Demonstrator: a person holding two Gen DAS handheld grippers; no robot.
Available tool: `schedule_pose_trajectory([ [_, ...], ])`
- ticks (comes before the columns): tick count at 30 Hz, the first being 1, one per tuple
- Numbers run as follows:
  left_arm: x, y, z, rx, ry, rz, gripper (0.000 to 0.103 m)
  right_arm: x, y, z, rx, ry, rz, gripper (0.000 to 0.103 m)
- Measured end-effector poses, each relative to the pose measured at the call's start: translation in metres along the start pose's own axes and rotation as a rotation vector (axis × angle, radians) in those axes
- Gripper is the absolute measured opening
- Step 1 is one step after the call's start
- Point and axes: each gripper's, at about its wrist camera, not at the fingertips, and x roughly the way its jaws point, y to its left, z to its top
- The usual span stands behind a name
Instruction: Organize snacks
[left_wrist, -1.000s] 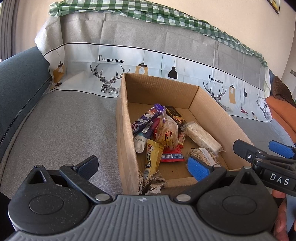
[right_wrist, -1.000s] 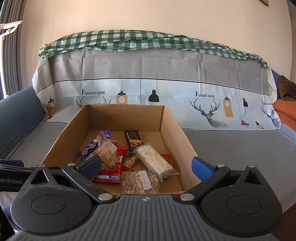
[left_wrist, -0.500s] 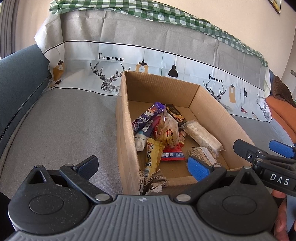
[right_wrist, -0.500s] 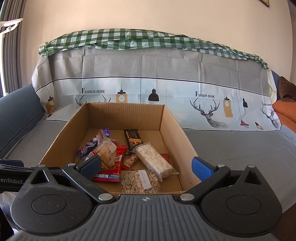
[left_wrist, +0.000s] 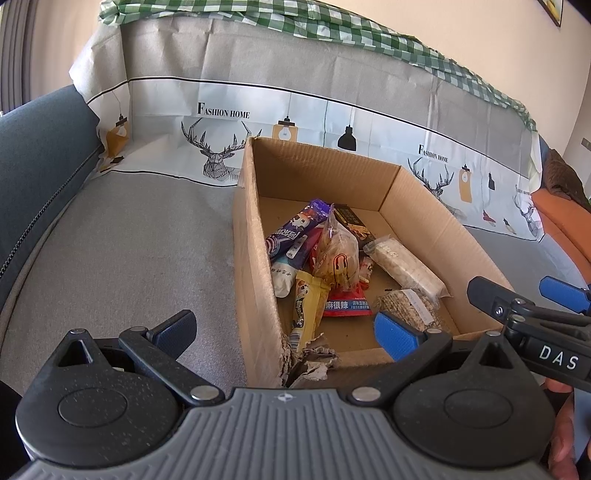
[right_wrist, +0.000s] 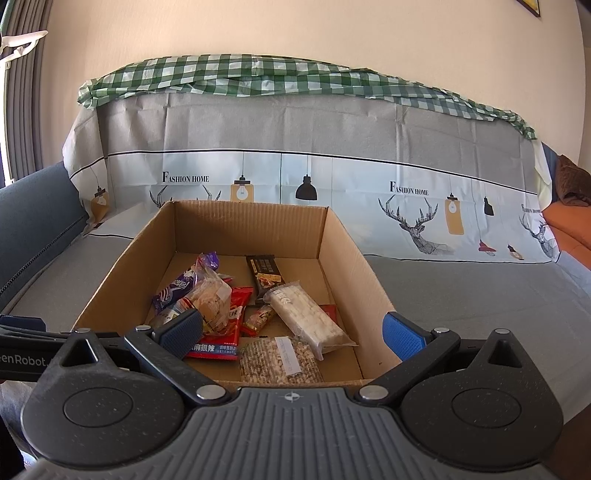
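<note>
An open cardboard box (right_wrist: 343, 236) (left_wrist: 436, 218) sits on a grey covered sofa seat and holds several snack packs: a purple wrapper (right_wrist: 173, 288), a clear bag of biscuits (right_wrist: 210, 302), a red packet (right_wrist: 218, 343), a dark bar (right_wrist: 264, 275), a long white rice bar (right_wrist: 306, 317) and a grain bar (right_wrist: 279, 360). My right gripper (right_wrist: 291, 334) is open and empty, just in front of the box's near wall. My left gripper (left_wrist: 284, 330) is open and empty at the box's torn near-left corner (left_wrist: 306, 358). The right gripper also shows in the left wrist view (left_wrist: 524, 310).
The sofa back is draped with a grey printed cover (right_wrist: 295, 125) and a green checked cloth (right_wrist: 258, 74). A dark blue armrest (left_wrist: 33, 147) stands at the left. An orange cushion (right_wrist: 569, 225) lies at the far right. Grey seat (left_wrist: 129, 240) lies left of the box.
Both grippers have drifted slightly back and up from the box; the view of the box sits a little lower. Both stay open and empty. The snacks have not moved.
</note>
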Motion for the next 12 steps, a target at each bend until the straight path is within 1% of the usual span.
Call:
schedule_pose_trajectory([
  [12, 0.0009, 0.0013, -0.0014, 0.000, -0.001, -0.004, 0.103, 0.0002, 0.0013, 0.0004, 0.000, 0.001, 0.000, 0.102],
])
